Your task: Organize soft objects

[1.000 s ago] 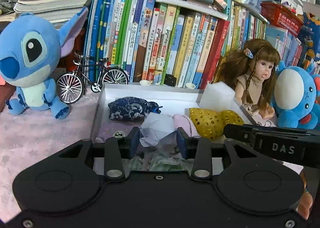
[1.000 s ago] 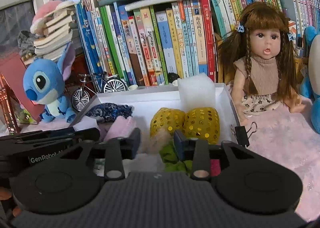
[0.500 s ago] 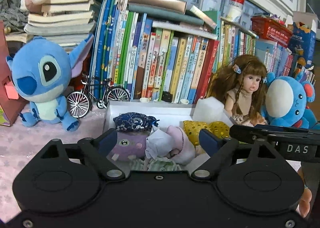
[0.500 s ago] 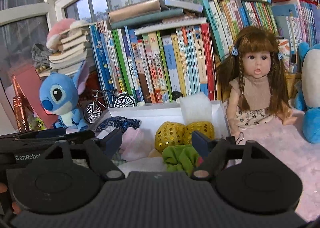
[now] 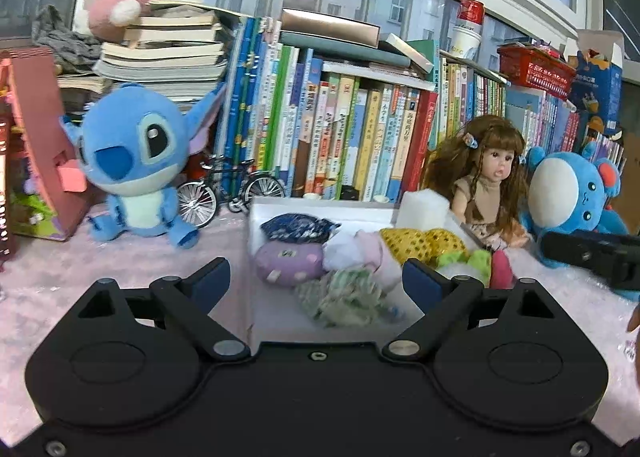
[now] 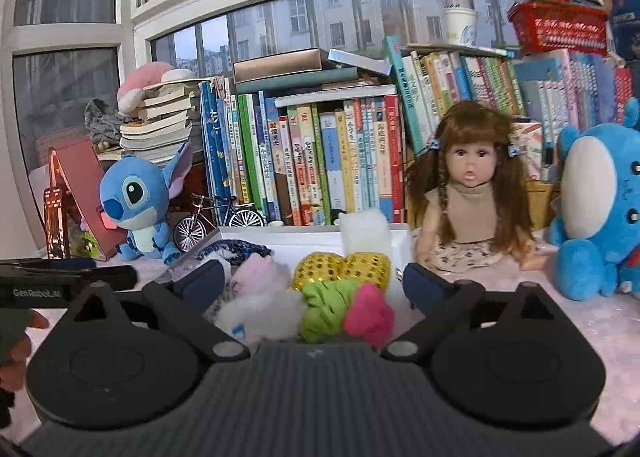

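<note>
Pink fuzzy cloth is covering the worktop [image 5: 120, 269] in the left wrist view, where a white box [image 5: 250, 225] is sitting in front of a row of books [image 5: 340, 129]. The left claw [image 5: 316, 279] is hanging released, its jaws having just been opening, with nothing between the pads. Beyond it, inside the box, are lying a lilac spotted pouch [image 5: 288, 263], a dark blue patterned pouch [image 5: 296, 227], a pale green crumpled cloth [image 5: 344, 295] and a gold sequinned cushion [image 5: 420, 243]. A blue plush [image 5: 132, 161] is sitting left of the box and a doll [image 5: 488, 185] to its right.

In the right wrist view, the right claw [image 6: 314, 283] is likewise standing released, its jaws having just been opening, empty. Just ahead, a green cloth ball [image 6: 326, 309] and a pink cloth ball [image 6: 370, 313] are resting touching each other at the box's near end, beside white fluff [image 6: 264, 311].

Both claws appear to be finishing a drop; doing it well probably means drawing straight back with jaws wide, so no soft piece is snagging and lifting out
</note>
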A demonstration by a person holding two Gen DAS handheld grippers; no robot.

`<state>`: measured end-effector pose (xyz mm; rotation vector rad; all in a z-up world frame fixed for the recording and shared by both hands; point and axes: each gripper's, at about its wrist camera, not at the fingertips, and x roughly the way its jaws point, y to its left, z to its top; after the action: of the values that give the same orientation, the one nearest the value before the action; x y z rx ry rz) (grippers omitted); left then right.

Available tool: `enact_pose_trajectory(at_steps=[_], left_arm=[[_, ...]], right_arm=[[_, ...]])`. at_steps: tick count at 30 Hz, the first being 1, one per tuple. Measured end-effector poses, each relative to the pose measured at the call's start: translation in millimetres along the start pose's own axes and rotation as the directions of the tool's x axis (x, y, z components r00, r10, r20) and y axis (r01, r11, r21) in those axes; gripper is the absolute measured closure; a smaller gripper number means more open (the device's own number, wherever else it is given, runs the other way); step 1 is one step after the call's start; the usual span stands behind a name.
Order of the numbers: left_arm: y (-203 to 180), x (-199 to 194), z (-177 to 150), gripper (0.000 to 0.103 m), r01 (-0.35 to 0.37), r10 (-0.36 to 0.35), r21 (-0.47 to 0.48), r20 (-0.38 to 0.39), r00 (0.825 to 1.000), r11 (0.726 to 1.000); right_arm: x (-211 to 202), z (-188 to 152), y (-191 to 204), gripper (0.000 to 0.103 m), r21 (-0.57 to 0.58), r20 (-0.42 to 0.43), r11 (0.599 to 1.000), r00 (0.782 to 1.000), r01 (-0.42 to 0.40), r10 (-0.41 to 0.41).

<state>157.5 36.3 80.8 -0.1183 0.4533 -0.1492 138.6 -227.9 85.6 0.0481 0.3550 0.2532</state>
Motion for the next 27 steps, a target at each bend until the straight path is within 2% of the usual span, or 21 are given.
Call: enact_pose_trajectory(at_steps=[10, 18, 27], left_arm=[[29.0, -30.8, -36.1, 0.01, -0.083, 0.083, -0.036, -0.015, 0.996, 0.996], [50.5, -35.7, -68.1, 0.01, -0.185, 0.182, -0.067, -0.053, 0.982, 0.98], [55.9, -25.6, -88.7, 0.01, -0.23, 0.222, -0.061, -0.121, 0.967, 0.971]], right_arm=[[-33.9, -34.5, -19.7, 0.0, 0.002, -0.003, 0.997, 0.997, 0.071, -0.071], [-34.4, -72.8, -40.0, 0.0, 0.021, -0.089, 0.987, 0.984, 0.157, -0.154], [-17.4, -99.4, -38.9, 0.0, -0.023, -0.19, 0.983, 0.965, 0.181, -0.182]])
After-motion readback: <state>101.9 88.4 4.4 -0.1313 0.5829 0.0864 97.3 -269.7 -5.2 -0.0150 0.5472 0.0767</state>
